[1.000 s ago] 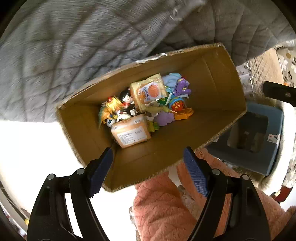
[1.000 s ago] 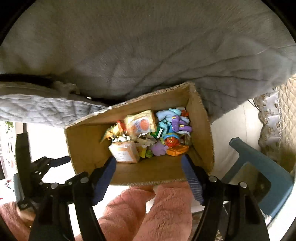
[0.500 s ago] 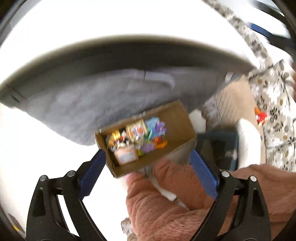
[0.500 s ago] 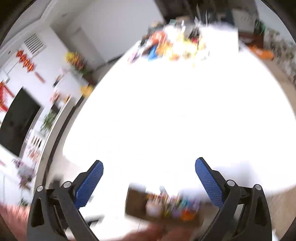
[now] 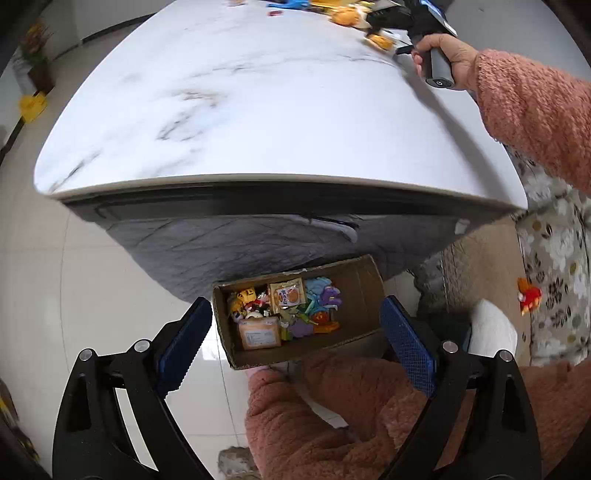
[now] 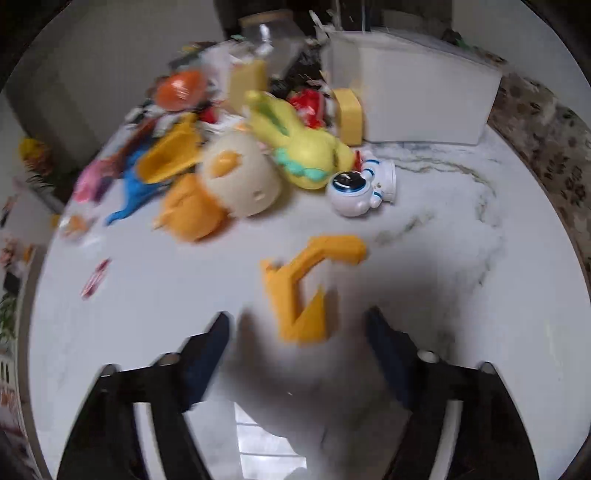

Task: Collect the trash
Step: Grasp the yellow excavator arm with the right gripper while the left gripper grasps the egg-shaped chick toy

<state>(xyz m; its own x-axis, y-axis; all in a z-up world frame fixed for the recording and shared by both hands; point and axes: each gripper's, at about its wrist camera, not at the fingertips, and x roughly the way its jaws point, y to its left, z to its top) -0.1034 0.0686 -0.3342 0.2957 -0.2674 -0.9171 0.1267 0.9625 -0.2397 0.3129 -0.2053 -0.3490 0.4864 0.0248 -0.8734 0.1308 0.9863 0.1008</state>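
A cardboard box (image 5: 364,295) full of small toys and wrappers sits on the floor below the marble table (image 5: 258,110). My left gripper (image 5: 291,339) is open and empty, high above the box. My right gripper (image 6: 297,343) is open and empty, low over the table, just short of an orange zigzag plastic piece (image 6: 299,288). Behind that piece lies a pile: a cream and orange toy (image 6: 236,184), a yellow plush (image 6: 303,147), a white and blue round toy (image 6: 354,188). In the left wrist view the right gripper (image 5: 402,22) is at the table's far side.
A white bin (image 6: 413,99) and a glass jar (image 6: 269,33) stand behind the pile. A small pink wrapper (image 6: 96,278) lies on the table at left. A grey quilted cover (image 5: 240,251) hangs under the table edge. A floral sofa (image 5: 554,266) is at the right.
Both grippers have lifted away from the box. The right gripper swung up over the table to the toy pile; the left one rose and looks down on table and box.
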